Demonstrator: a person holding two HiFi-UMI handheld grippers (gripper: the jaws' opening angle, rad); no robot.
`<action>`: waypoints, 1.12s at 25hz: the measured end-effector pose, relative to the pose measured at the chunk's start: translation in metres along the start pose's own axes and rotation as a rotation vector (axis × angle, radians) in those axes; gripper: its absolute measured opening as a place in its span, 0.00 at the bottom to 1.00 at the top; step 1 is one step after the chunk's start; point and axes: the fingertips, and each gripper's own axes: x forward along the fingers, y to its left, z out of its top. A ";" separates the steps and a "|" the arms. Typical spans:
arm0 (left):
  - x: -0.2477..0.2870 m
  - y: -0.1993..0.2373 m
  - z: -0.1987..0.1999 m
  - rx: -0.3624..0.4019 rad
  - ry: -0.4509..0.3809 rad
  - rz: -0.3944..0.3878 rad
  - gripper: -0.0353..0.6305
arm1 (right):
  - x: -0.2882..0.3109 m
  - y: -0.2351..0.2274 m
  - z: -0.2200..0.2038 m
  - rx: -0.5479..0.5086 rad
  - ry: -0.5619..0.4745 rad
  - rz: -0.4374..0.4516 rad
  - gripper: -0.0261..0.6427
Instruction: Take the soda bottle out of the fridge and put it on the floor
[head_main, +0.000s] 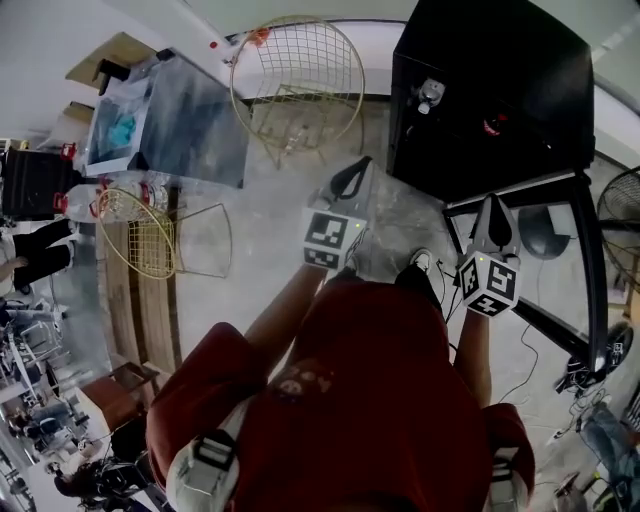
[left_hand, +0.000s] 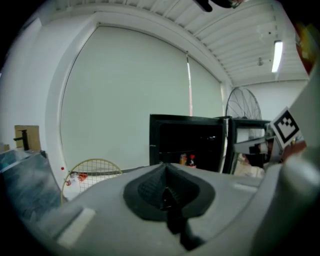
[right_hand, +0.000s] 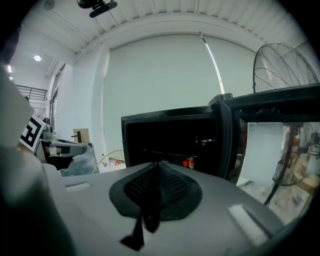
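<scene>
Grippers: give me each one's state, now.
Left gripper: closed, holding nothing.
Right gripper: closed, holding nothing.

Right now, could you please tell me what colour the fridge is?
The fridge is black, seen best in the right gripper view.

The soda bottle (left_hand: 191, 161) is showing only as a tiny red-capped shape deep in the dark fridge (left_hand: 185, 119), too small to make out. The fan (head_main: 622, 205) is running off the head view's right edge.
</scene>
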 end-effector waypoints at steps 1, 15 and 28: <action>0.005 -0.009 0.002 -0.004 -0.001 0.013 0.05 | 0.001 -0.010 0.000 -0.006 0.001 0.013 0.04; 0.033 -0.069 -0.002 -0.036 0.013 0.108 0.05 | 0.012 -0.058 -0.011 -0.031 0.049 0.168 0.04; 0.047 -0.033 0.003 0.026 0.004 -0.002 0.05 | 0.035 -0.034 -0.007 0.004 0.040 0.053 0.04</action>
